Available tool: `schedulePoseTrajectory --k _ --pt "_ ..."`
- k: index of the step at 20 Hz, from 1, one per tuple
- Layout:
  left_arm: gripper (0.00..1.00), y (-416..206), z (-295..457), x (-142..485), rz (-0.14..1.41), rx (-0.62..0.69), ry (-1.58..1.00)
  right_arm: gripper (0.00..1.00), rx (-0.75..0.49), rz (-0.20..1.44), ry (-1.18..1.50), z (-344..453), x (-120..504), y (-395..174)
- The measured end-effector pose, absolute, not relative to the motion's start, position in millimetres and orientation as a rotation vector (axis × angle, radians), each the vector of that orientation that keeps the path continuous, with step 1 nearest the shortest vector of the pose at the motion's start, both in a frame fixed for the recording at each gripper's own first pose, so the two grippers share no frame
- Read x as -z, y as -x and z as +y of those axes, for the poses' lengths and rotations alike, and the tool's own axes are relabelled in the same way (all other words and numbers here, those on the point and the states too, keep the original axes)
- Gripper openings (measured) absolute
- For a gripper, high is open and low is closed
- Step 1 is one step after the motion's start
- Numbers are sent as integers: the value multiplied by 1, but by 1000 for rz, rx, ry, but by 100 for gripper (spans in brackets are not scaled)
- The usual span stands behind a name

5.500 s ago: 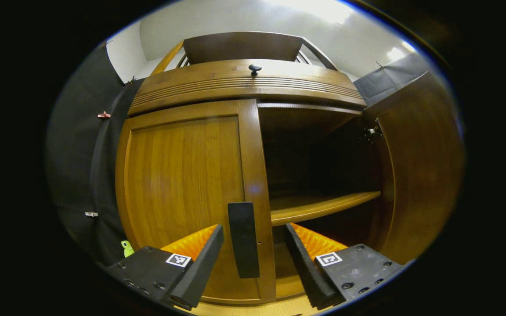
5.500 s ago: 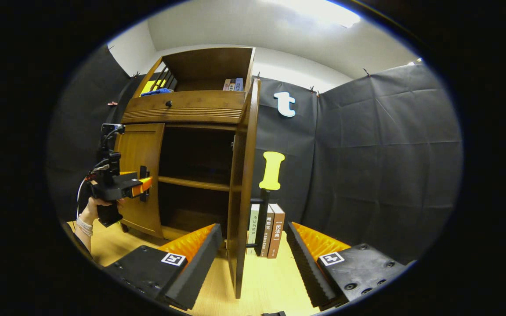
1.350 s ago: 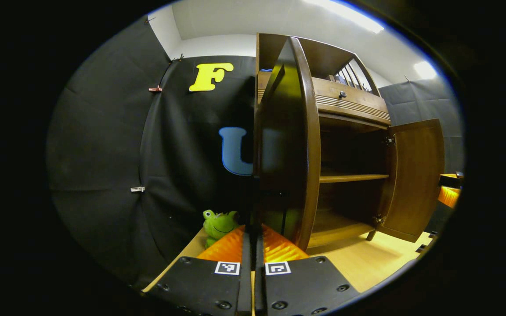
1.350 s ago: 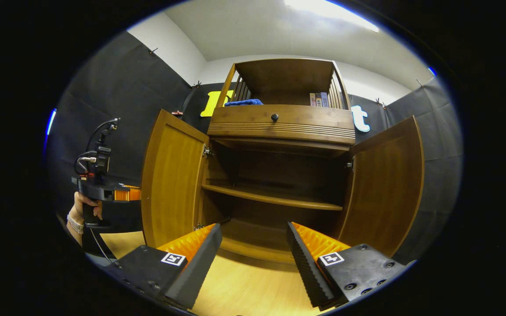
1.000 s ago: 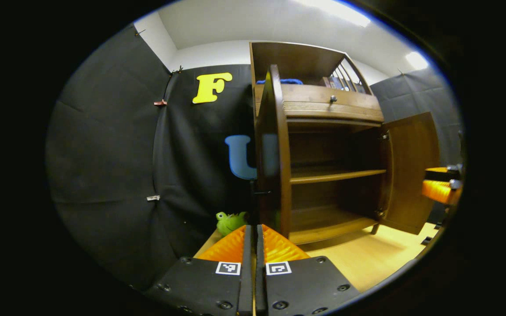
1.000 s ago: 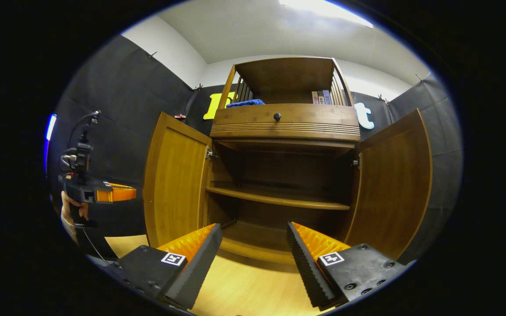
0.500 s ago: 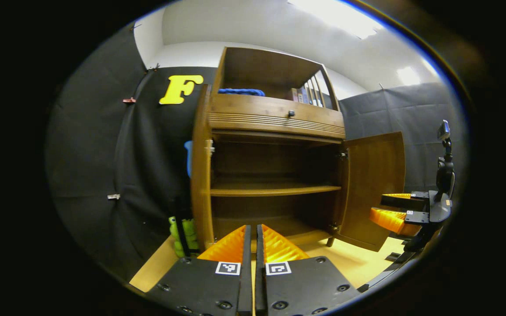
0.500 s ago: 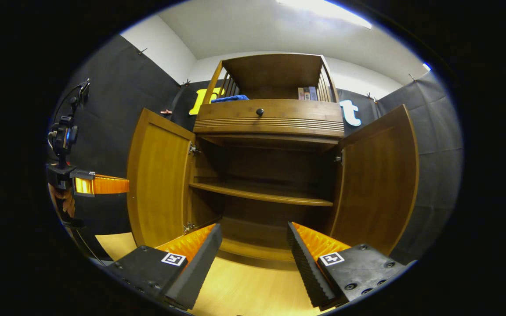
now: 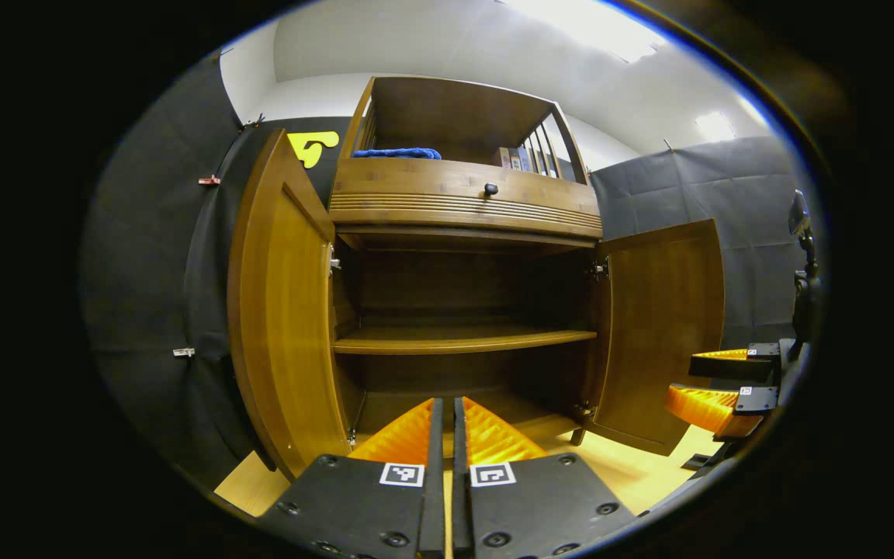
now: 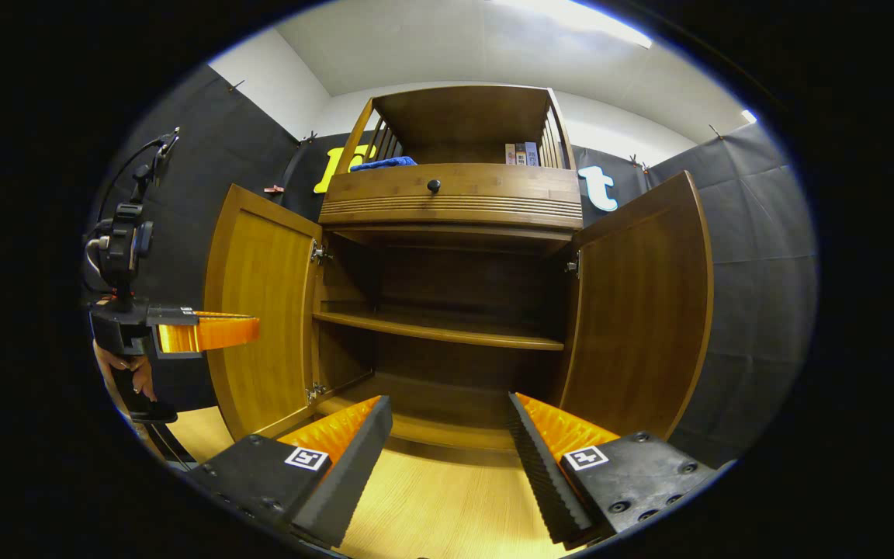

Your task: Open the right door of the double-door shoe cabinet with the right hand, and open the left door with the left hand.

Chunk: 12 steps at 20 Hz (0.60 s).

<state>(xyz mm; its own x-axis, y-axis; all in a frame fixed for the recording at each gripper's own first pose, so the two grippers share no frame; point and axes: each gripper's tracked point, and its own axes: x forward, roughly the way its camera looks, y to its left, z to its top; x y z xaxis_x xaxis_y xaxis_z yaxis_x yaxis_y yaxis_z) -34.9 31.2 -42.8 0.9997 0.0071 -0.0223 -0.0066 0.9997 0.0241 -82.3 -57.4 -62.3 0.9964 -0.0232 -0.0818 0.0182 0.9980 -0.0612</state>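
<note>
1. Before the shoe cabinet [image 10: 447, 326], the left door [image 10: 261, 310] and right door [image 10: 641, 310] stand swung wide
2. Both rigid wooden panels look light on their hinges; outer edges suit gripping
3. The left gripper [image 9: 442, 435] has its jaws together on nothing; the right gripper [image 10: 447, 458] has jaws wide

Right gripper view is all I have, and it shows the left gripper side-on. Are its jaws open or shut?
Observer: Shut. In the left gripper view the left gripper has its jaws closed with nothing between them.
Operator: And where does my right gripper sit relative to the right door?
Observer: The left gripper view shows the right gripper beside the free edge of the right door, jaws open. I cannot tell if it touches the door.
</note>
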Motion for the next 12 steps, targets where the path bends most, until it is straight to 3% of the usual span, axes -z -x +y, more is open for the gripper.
schedulePoseTrajectory --k 1,6,12 --pt "12 35 32 43 18 -14 -39 94 19 80 61 -57 61 81" --pt "96 33 31 43 0 -23 -65 94 13 56 65 -54 52 79" --pt "100 32 28 44 -10 -3 -61 94 7 53 73 -53 50 77"
